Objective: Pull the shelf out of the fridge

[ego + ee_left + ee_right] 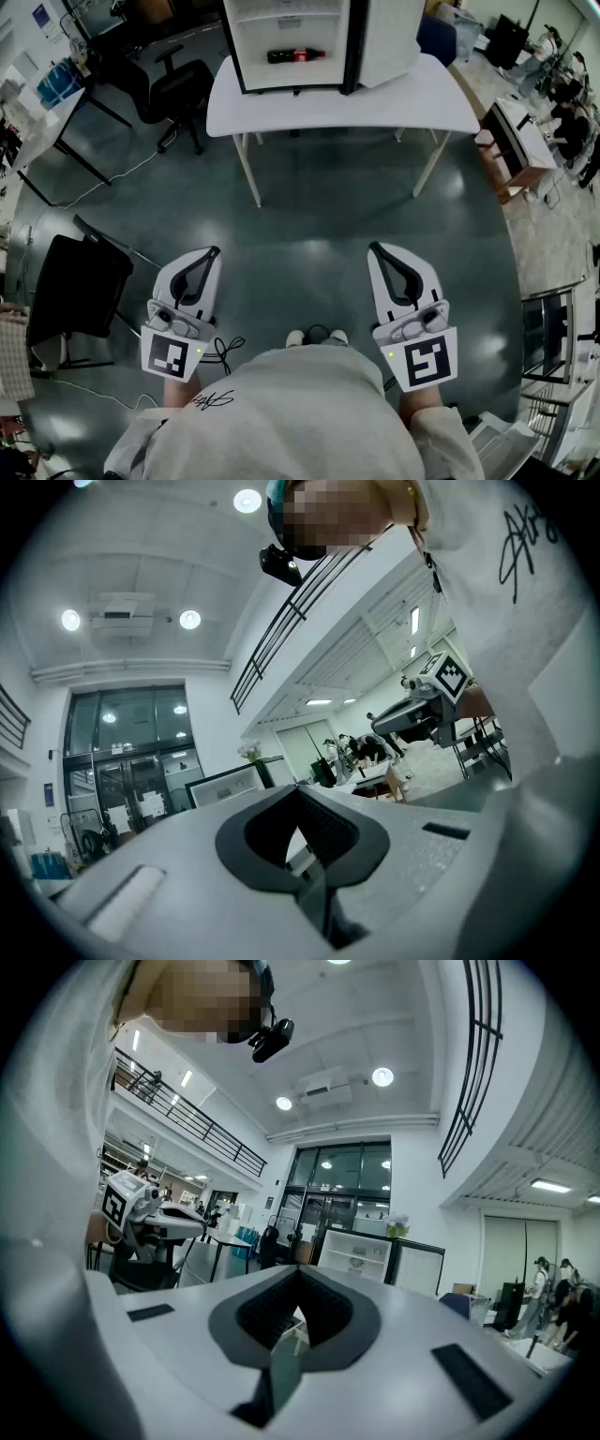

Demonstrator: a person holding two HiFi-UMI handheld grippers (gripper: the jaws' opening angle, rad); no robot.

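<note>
A small white fridge stands on a white table at the far end of the head view. Its door is swung open to the right. Inside, a white shelf runs across the cabinet, and a cola bottle lies on its side below it. My left gripper and right gripper are held close to my body, well short of the table. Both are shut and hold nothing. The right gripper view shows the fridge far off beyond the shut jaws.
A black office chair stands left of the table, and another black chair is at my left. A cable lies on the dark floor by my feet. Desks and racks line the right side.
</note>
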